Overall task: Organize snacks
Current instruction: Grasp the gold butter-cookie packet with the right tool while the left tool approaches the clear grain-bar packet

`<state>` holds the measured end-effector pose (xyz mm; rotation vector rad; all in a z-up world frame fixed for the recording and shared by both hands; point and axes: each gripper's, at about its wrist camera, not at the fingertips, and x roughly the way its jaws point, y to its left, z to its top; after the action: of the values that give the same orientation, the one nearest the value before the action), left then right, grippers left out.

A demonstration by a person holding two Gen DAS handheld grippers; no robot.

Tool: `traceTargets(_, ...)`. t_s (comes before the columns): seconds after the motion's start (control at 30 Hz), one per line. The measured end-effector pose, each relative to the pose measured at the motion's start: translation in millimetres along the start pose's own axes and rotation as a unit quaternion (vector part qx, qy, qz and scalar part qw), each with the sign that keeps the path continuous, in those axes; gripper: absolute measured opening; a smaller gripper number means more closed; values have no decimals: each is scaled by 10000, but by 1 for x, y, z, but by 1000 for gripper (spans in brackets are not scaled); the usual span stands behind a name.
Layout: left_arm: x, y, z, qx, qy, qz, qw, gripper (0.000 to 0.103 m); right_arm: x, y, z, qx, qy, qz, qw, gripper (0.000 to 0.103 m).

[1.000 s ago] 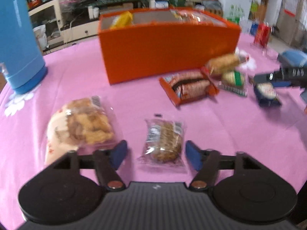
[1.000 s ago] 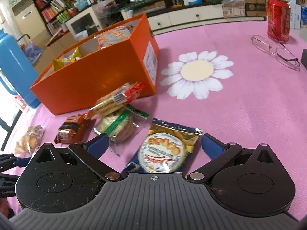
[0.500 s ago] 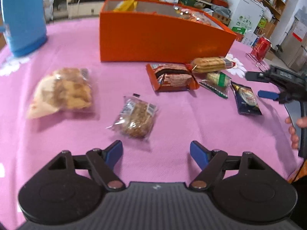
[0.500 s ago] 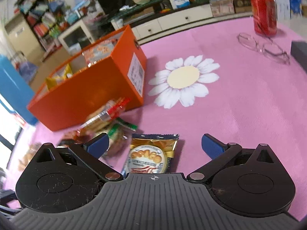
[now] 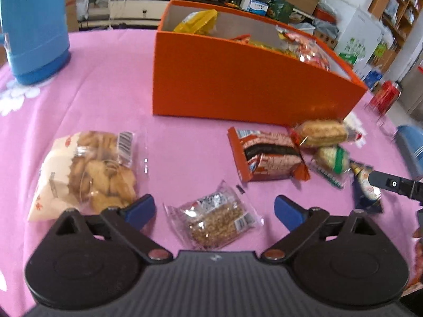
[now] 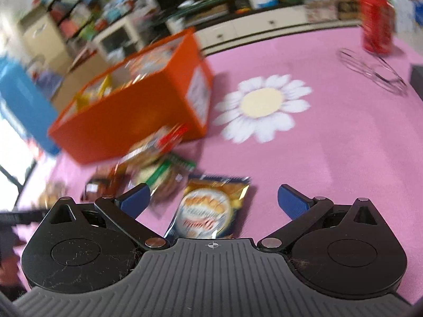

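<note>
An orange box [image 5: 246, 84] with several snack packs inside stands on the pink tablecloth; it also shows in the right wrist view [image 6: 137, 111]. My left gripper [image 5: 214, 210] is open, its jaws either side of a clear-wrapped grain cake [image 5: 216, 219]. A bag of fried biscuits [image 5: 87, 171] lies to its left. A red wafer pack [image 5: 267, 155], a rice cracker stick [image 5: 322, 132] and a green-striped pack [image 5: 333, 161] lie by the box. My right gripper [image 6: 214, 200] is open over a dark blue and gold snack bag [image 6: 208, 211].
A blue thermos [image 5: 34, 29] stands at the far left. A red can [image 6: 378, 23], glasses [image 6: 375, 68] and a daisy print [image 6: 261, 105] are on the right of the table. Shelves and cabinets fill the background.
My left gripper has come back forward and down around the grain cake after pulling away. My right gripper has swung slightly, keeping the blue and gold bag between its jaws.
</note>
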<state>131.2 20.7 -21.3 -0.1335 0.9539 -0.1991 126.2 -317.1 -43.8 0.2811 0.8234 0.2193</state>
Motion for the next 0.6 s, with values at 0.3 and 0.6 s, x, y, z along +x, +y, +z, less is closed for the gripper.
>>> traceTargets(0.3, 16, -27, -15, 896, -179, 517, 9945, 91, 17, 30, -14, -823, 51, -678, 9943, 87)
traceTargets(0.6, -5, -18, -30, 1117, -164, 316, 9931, 68, -4, 31, -27, -1419, 164, -939, 9853, 48)
